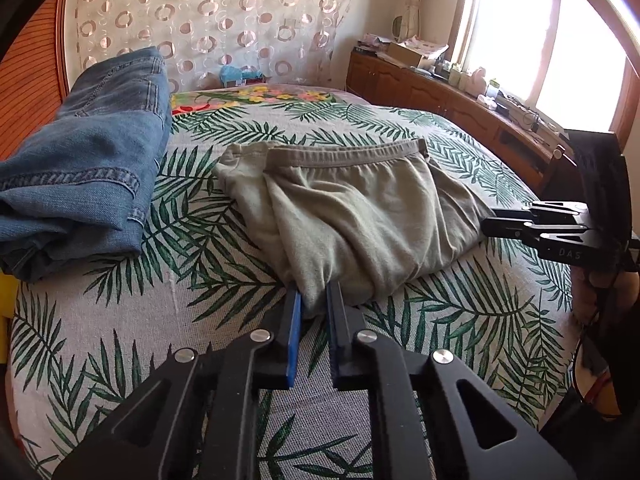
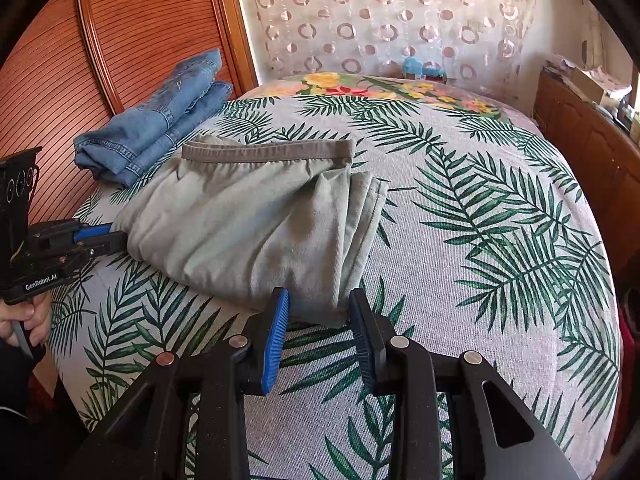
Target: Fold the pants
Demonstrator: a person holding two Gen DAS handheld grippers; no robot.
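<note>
Olive-grey pants [image 1: 360, 208] lie folded on the leaf-print bedspread, with the elastic waistband on the far side. In the left wrist view my left gripper [image 1: 316, 292] is shut on the near corner of the pants, the cloth pinched between its blue pads. The right gripper [image 1: 494, 222] comes in from the right at the pants' other edge. In the right wrist view my right gripper [image 2: 320, 300] has the layered near corner of the pants [image 2: 240, 216] filling the gap between its pads. The left gripper [image 2: 120, 236] bites the left edge there.
Folded blue jeans [image 1: 92, 160] lie at the far left of the bed by the wooden headboard [image 2: 140, 40]. A cluttered wooden cabinet [image 1: 440, 92] runs along the right under the window. A person's hand [image 2: 28, 320] holds the left gripper's handle.
</note>
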